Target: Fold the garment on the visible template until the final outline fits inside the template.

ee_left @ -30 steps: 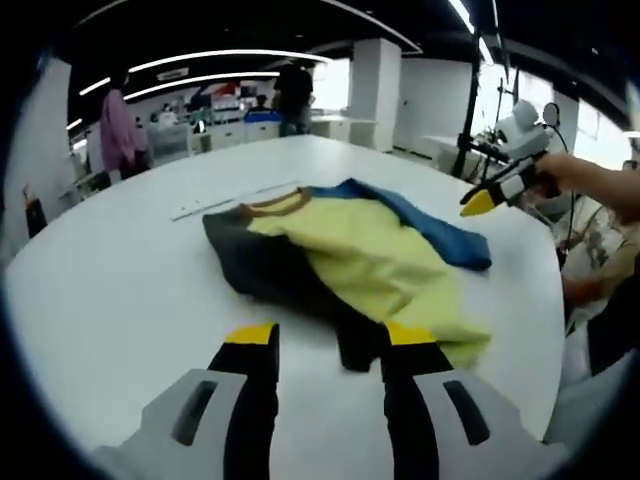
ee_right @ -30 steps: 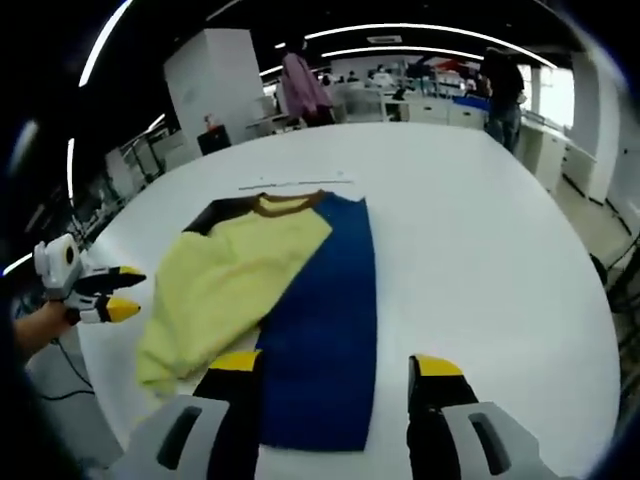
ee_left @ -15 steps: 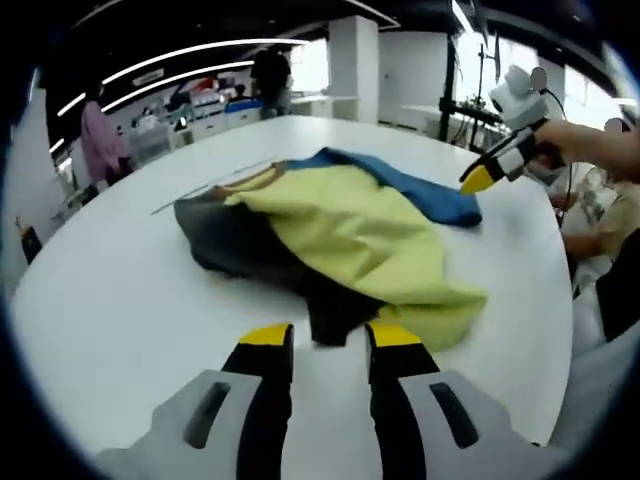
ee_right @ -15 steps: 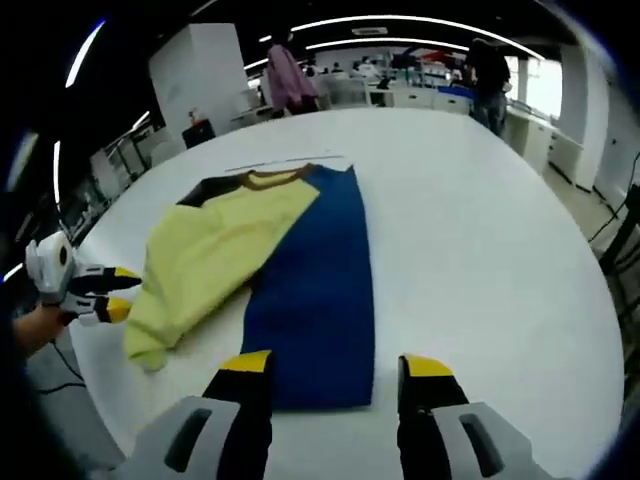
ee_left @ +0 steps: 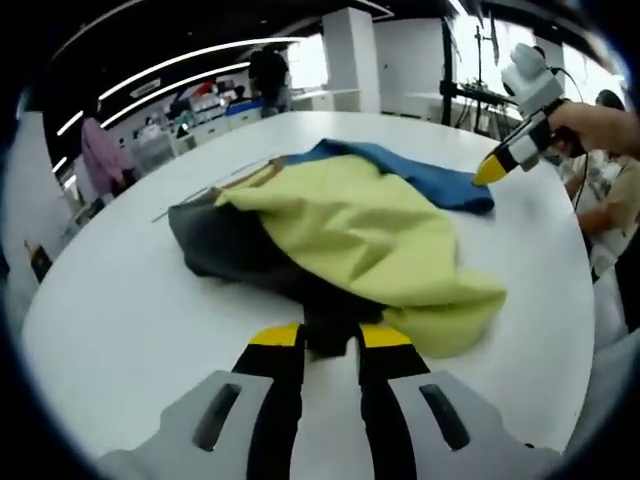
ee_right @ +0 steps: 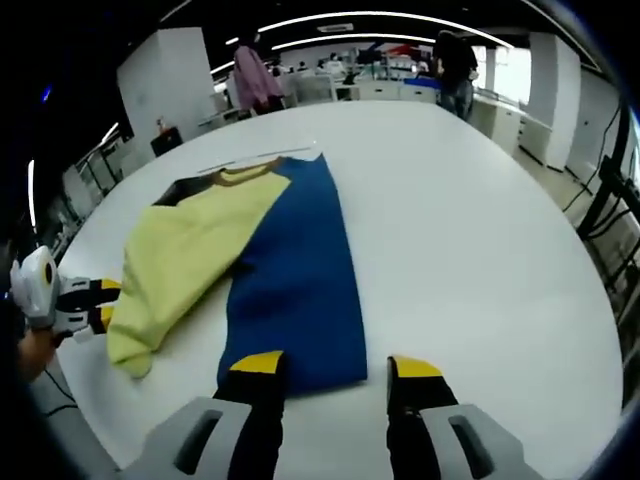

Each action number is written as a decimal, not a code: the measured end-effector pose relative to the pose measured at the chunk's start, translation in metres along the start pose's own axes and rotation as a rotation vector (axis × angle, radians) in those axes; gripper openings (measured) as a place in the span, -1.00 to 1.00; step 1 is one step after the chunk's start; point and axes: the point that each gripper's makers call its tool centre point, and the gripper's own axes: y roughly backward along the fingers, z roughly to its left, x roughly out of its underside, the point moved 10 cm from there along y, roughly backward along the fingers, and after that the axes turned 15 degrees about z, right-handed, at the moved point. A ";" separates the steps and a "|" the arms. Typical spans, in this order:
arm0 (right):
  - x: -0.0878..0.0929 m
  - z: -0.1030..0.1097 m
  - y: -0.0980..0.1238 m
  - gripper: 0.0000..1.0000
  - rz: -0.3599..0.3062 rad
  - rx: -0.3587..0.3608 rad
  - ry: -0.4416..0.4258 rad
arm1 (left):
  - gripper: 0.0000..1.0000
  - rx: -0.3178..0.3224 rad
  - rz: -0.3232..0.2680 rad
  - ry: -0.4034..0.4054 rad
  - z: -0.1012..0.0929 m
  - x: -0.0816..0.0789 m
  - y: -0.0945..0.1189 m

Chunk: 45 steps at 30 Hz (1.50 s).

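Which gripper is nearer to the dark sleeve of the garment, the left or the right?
Left. The left gripper has its jaws around the tip of the dark sleeve. The right gripper is at the hem of the blue panel, away from that sleeve.

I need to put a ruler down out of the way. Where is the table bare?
The white table is bare beside the garment's blue panel, out to the far rim. It is crowded where the yellow fold meets the left gripper.

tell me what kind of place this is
Probably a large open lab or workshop hall. A big round white table holds the garment, long curved ceiling light strips run overhead, and people stand at benches along the far wall.
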 end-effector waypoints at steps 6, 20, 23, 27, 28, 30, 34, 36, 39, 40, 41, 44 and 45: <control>0.001 0.003 -0.001 -0.38 0.003 0.023 -0.021 | -0.64 0.008 -0.001 -0.015 -0.003 0.001 0.001; 0.001 0.007 -0.006 -0.64 0.002 0.068 -0.046 | -0.86 -0.003 -0.002 -0.017 -0.003 -0.002 -0.001; -0.001 0.009 -0.008 -0.71 0.000 0.068 -0.056 | -0.91 -0.013 -0.006 -0.025 -0.005 -0.002 -0.001; -0.001 0.010 -0.010 -0.92 -0.015 0.037 -0.080 | -0.96 -0.020 -0.003 0.009 -0.003 -0.001 -0.001; -0.001 0.010 -0.009 -0.98 -0.015 0.037 -0.078 | -0.97 -0.018 -0.004 0.019 -0.003 -0.001 -0.001; -0.002 0.008 -0.009 -1.00 -0.020 0.036 -0.074 | -0.98 -0.001 -0.007 0.056 -0.001 0.000 0.001; -0.005 0.004 -0.003 -1.00 -0.025 0.025 -0.052 | -0.98 0.057 -0.044 0.194 0.001 -0.001 0.010; -0.006 0.000 0.001 -1.00 -0.037 0.020 -0.049 | -0.98 0.057 -0.056 0.218 0.004 -0.001 0.016; -0.010 -0.003 0.007 -1.00 -0.072 0.009 -0.025 | -1.00 0.070 -0.064 0.248 0.005 -0.002 0.023; -0.012 -0.004 0.009 -1.00 -0.097 0.007 0.003 | -1.00 0.081 -0.067 0.264 0.005 -0.001 0.027; -0.012 -0.005 0.010 -1.00 -0.098 0.017 0.022 | -1.00 0.084 -0.076 0.272 0.005 -0.001 0.029; -0.012 -0.008 0.014 -1.00 -0.100 0.028 0.041 | -1.00 0.093 -0.094 0.310 0.005 0.001 0.037; -0.013 -0.012 0.015 -1.00 -0.099 0.033 0.042 | -1.00 0.093 -0.097 0.323 0.005 0.001 0.040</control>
